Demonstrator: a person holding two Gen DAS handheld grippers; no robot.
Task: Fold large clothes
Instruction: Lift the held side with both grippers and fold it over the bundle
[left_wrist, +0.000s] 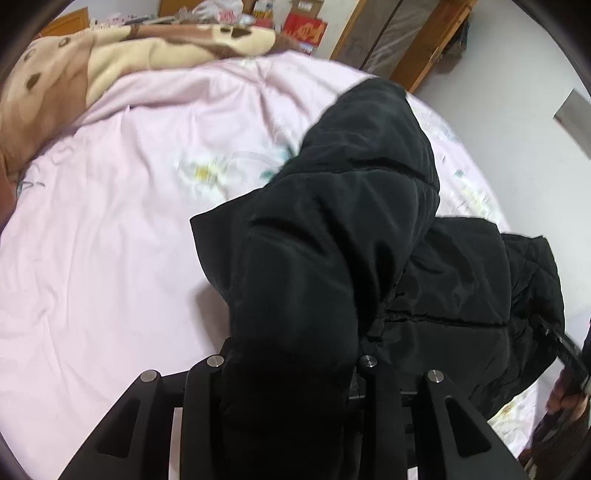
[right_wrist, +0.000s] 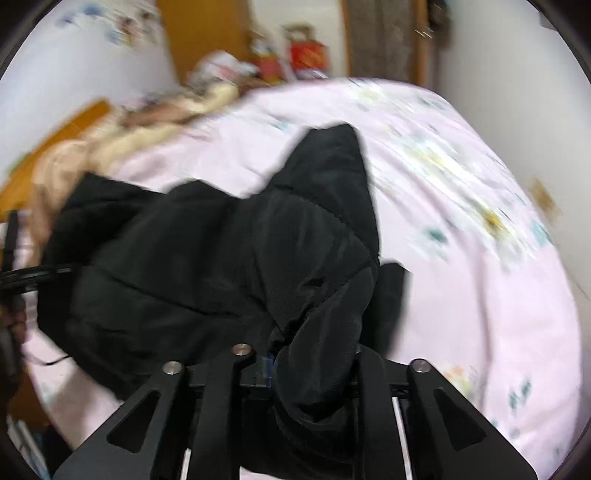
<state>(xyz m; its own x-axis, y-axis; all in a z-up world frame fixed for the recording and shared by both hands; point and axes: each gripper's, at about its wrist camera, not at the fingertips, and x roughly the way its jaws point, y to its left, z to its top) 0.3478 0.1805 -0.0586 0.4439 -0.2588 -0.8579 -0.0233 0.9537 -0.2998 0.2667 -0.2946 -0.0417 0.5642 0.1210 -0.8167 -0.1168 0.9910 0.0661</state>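
Black puffer jacket (left_wrist: 369, 221) was lifted over the pink bed (left_wrist: 110, 258) — gripped at both ends.

The left hand-held gripper (left_wrist: 291, 369) was clamped on a bunch of its padded fabric, and the right hand-held gripper (right_wrist: 314, 362) on another — a brown blanket (left_wrist: 110, 55) lay beyond, near the headboard.

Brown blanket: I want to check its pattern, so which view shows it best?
The left wrist view: the brown blanket lies sharp there, dark spots clear. The right wrist view gives only a blurred strip.
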